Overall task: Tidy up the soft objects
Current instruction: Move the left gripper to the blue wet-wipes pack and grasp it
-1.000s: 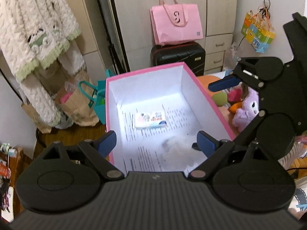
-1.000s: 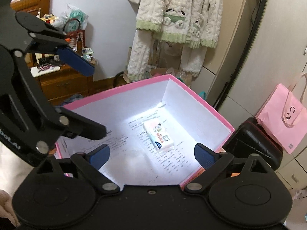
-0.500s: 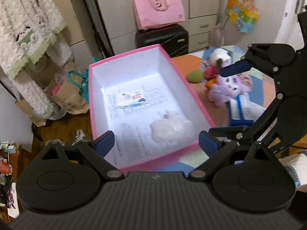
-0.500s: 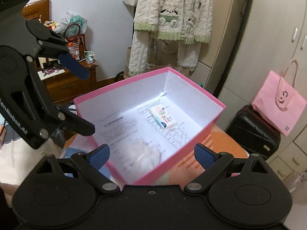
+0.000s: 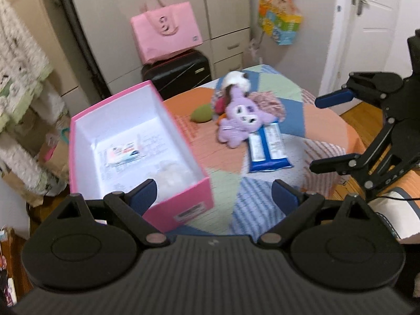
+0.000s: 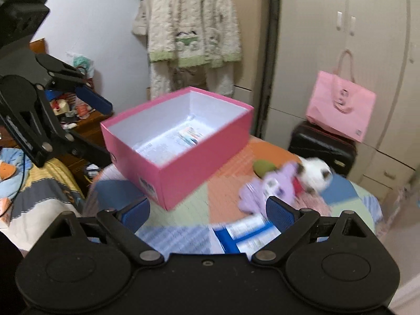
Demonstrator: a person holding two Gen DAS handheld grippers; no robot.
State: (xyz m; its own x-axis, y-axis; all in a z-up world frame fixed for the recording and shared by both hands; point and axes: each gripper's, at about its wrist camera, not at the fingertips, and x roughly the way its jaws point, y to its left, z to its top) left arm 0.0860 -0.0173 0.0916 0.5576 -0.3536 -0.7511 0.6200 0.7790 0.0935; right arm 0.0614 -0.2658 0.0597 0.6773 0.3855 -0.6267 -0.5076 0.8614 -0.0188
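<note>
Both tools, left [image 5: 214, 193] and right [image 6: 207, 214], swing off the pink box [image 5: 183, 199], jaws wide, empty, toward the purple plush [image 5: 240, 120] on the bed [image 5: 325, 120].

even, soft indoor light. white interior of the pink box [image 5: 181, 207] glares, washing out its printed lining. motion blur smears the purple plush [image 6: 273, 187] and blue packet [image 6: 246, 233]; fisheye distortion bows the wardrobe [image 6: 328, 52] edges.

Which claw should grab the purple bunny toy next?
Probably the right claw. It is open and empty, and the purple plush toy lies just past its fingertips. The left claw, also open and empty, sits nearer the pink box, farther from the toy.
</note>
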